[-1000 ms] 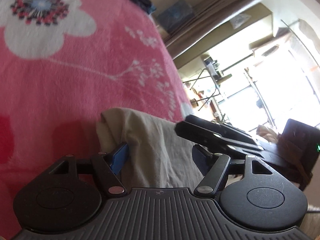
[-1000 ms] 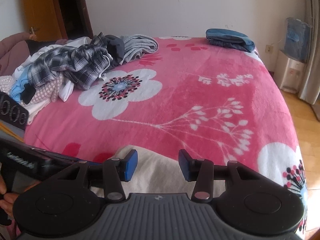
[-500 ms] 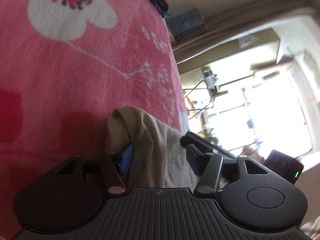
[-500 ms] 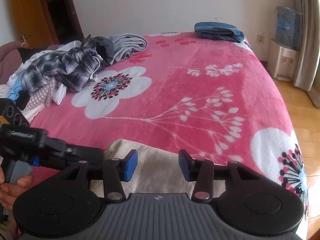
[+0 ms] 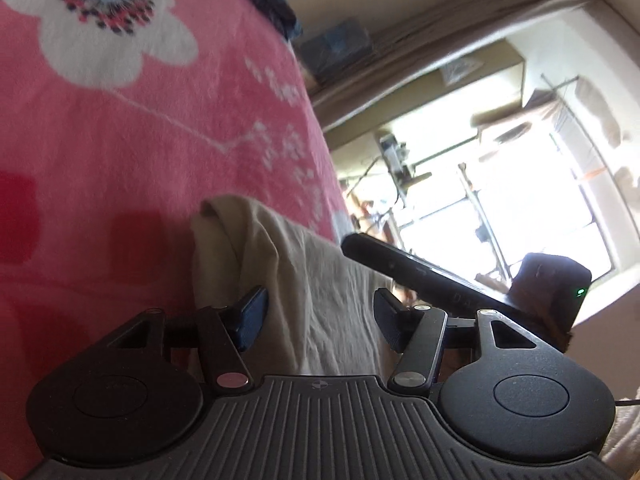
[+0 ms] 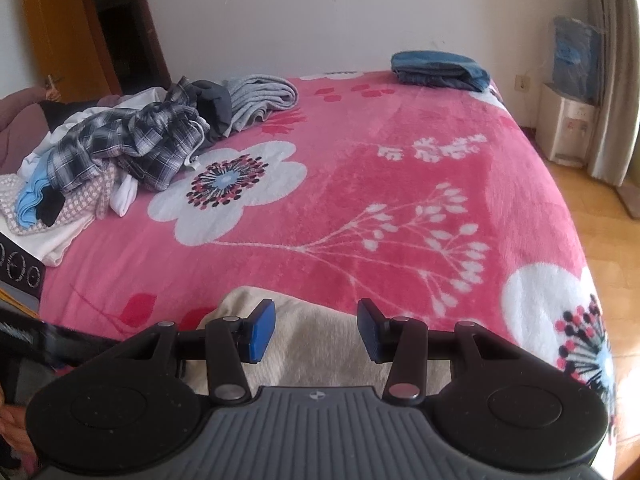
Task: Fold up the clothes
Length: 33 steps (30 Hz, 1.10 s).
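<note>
A beige garment lies at the near edge of the bed on a pink floral blanket. My left gripper comes in from the side, and a raised fold of the beige garment fills the gap between its blue pads. My right gripper hovers just over the same garment. Its jaws stand apart, with flat cloth showing below and nothing pinched between them. In the left wrist view the right gripper's black body crosses behind the cloth.
A pile of unfolded clothes and a folded grey garment sit at the bed's far left. A folded blue garment lies at the far right corner. A water dispenser stands on the wooden floor to the right. A hand shows at the lower left.
My left gripper's jaws have drawn closer together around the fold of beige cloth, and it has shifted sideways. The right gripper has held its place and its gap.
</note>
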Tool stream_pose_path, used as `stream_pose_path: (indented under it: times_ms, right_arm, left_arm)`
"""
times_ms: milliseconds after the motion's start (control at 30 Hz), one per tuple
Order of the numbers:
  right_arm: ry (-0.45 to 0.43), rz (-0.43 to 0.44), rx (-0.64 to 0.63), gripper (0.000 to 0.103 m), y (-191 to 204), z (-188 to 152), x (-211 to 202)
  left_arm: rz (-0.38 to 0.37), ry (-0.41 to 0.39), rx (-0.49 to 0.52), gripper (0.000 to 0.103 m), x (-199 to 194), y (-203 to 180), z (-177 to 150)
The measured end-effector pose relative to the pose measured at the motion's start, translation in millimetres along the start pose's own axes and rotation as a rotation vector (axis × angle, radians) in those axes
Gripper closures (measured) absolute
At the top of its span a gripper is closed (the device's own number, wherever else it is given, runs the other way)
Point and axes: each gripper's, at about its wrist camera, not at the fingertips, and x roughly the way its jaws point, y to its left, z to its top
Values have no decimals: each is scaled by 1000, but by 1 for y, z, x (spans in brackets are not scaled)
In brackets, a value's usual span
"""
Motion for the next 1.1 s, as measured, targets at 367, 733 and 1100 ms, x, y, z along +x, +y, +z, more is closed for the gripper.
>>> stream_pose_path:
  times_ms: [367,733,1100]
  right_arm:
    - [-4,15,7,55,4,2,3]
    - [9,7,38,55,-6,-6,-2]
    - [12,11,48,55,-6,-9,-1]
  left_arm:
    - [82,47,66,46,19,3,-2]
    - [144,29,54,43,11,0,2]
    - [152,73,16,36,24,4,4]
